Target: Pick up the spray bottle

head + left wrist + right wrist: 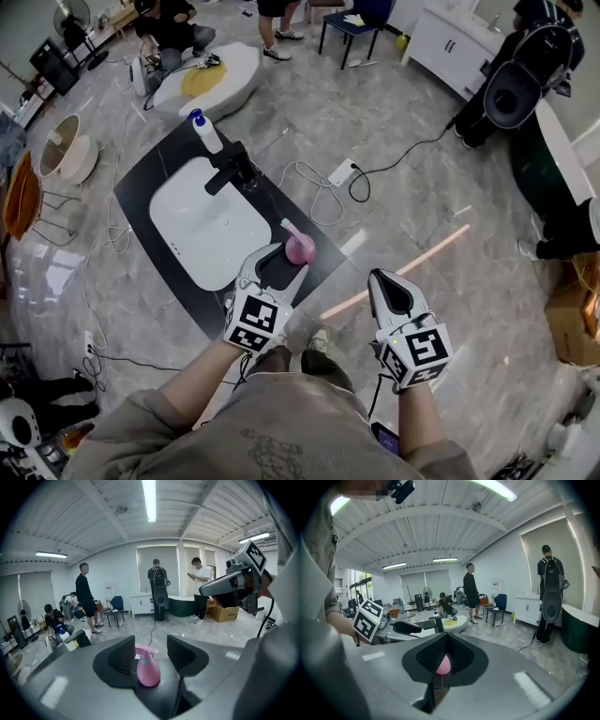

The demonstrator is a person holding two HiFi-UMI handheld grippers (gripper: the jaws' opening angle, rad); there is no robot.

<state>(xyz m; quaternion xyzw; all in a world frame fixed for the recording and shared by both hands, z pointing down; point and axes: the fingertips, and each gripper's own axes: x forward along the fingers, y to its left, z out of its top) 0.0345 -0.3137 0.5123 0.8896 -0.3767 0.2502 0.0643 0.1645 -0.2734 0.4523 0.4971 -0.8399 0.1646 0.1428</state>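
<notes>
With the left gripper [151,649] spread either side of the spray bottle [148,670], seemingly not touching, an off-centre squeeze could topple it; the right gripper [446,641] is pressed together.

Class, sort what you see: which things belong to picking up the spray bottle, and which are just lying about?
Job: pink plastic spray bottle; left gripper, jaws apart.
Lying about: white basin; black tap; blue-capped white bottle; white power strip.
</notes>
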